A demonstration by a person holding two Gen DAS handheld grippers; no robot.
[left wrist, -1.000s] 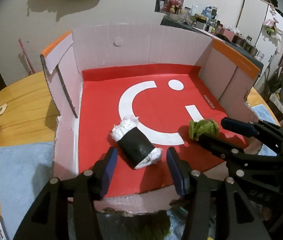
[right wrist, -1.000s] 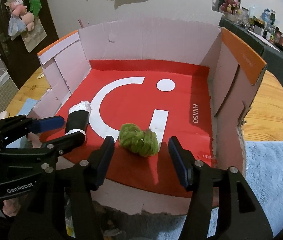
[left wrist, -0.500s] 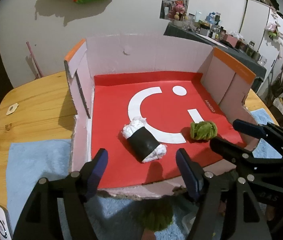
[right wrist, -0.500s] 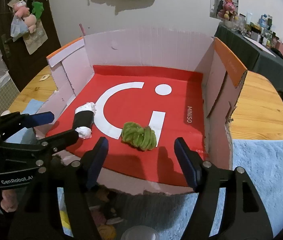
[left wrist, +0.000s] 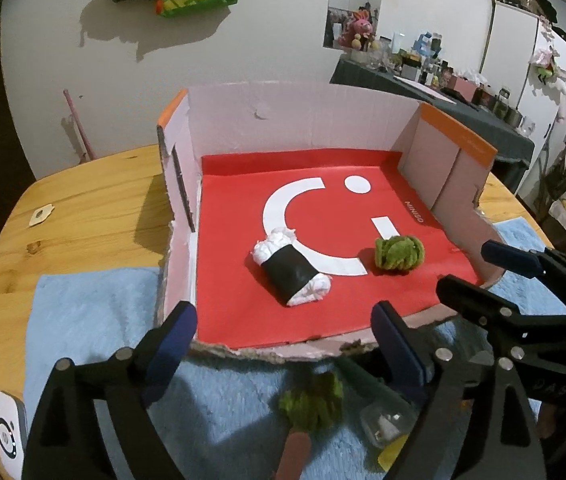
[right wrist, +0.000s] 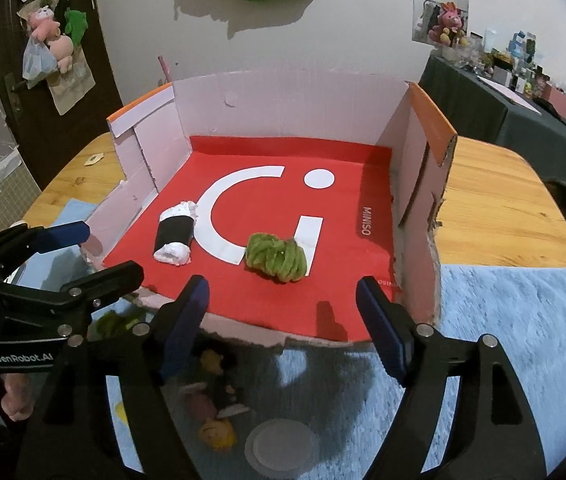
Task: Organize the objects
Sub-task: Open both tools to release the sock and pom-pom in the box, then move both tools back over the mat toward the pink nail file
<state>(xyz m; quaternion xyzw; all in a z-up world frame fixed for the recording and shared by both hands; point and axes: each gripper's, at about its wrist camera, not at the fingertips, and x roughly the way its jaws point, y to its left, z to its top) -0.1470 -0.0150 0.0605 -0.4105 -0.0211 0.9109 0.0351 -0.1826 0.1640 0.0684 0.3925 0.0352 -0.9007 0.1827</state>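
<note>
Both the left gripper (left wrist: 283,340) and right gripper (right wrist: 281,312) are opening, empty, so each should clear the box (left wrist: 303,120) rim before reaching for the toys below.

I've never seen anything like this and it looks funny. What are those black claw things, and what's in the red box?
Those black claws are grabbing tools, one in each of a person's hands. Each has two fingers and a small camera looking along them, so there are two pictures of the same table. One picture is from the left gripper, the other from the right gripper, and each picture also shows the other tool at its edge.

On the wooden table stands an open cardboard box with a red floor. Inside lie a toy rice roll, white with a black wrap, and a fuzzy green ball.

Neither tool holds anything. Both sets of fingers are opening, with nothing between them. More small toys wait on the blue towel in front.
</note>
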